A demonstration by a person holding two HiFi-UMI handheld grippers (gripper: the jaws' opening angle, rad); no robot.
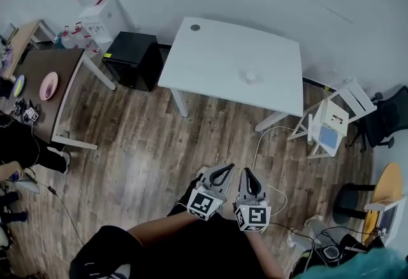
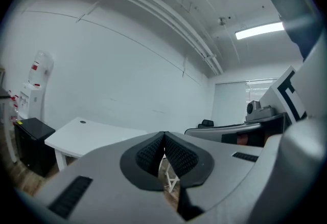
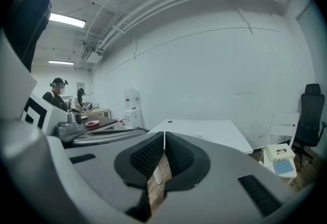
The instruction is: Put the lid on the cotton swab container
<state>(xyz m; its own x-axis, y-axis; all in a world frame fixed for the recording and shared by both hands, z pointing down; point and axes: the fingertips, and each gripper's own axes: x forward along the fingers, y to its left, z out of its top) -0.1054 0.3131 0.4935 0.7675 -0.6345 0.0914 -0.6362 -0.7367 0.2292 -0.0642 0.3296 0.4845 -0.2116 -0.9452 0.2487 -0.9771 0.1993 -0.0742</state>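
Left gripper (image 1: 224, 171) and right gripper (image 1: 247, 174) side by side over wood floor (image 1: 146, 144); both jaws pressed together, nothing between; cotton swab container (image 1: 250, 76) small on white table (image 1: 210, 48), well apart from both grippers; lid too small to tell

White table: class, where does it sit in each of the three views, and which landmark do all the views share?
Head view: the white table is at upper centre, beyond the wood floor.
Left gripper view: the table is at lower left, before the wall.
Right gripper view: the table is at centre, slightly right.
Shared landmark: the water dispenser, left of the table in every view.
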